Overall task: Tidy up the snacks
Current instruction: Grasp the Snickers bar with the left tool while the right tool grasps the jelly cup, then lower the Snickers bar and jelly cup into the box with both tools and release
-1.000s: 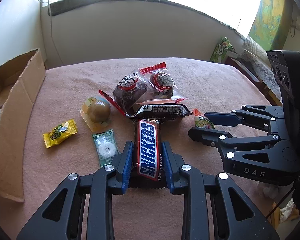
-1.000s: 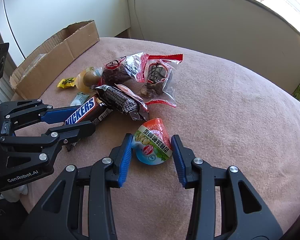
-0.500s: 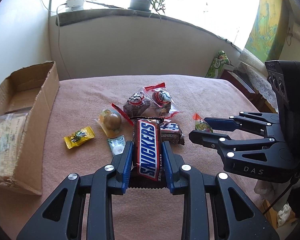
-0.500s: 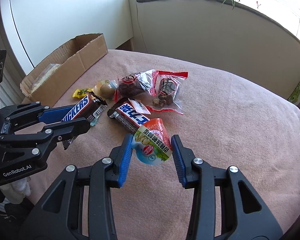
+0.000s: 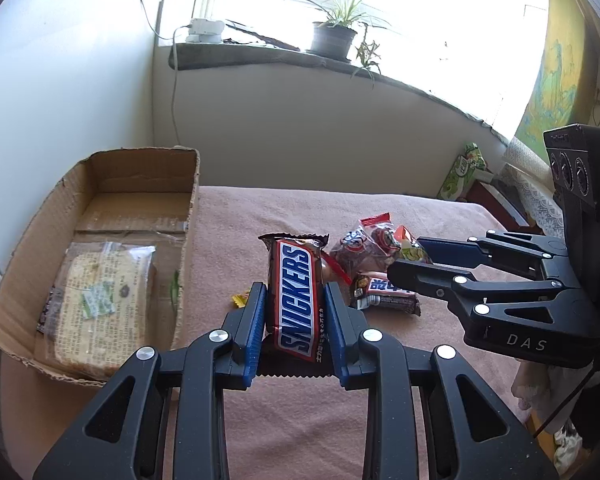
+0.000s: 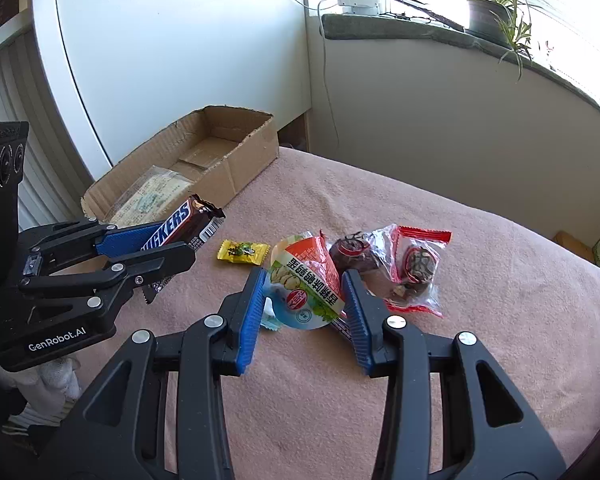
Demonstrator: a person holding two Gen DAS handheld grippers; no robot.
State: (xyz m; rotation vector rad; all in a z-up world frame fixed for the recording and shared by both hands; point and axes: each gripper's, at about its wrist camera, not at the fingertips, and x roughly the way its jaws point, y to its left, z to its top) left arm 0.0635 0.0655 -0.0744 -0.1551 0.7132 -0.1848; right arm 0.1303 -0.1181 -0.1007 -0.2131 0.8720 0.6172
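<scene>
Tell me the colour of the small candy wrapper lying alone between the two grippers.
Yellow, with a dark green print: the small candy wrapper shows best in the right wrist view.

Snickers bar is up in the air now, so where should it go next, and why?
Probably carry the Snickers bar, clamped in the left tool, leftward over the cardboard box and let go there. The box is open, already holds one wrapped snack, and sits just beside the tool.

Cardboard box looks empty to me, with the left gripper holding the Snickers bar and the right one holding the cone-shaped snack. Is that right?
Not quite: the cardboard box is not empty. The left wrist view shows a clear-wrapped flat pack lying in it. The rest holds: the left gripper grips the Snickers bar, the right gripper the cone-shaped snack.
</scene>
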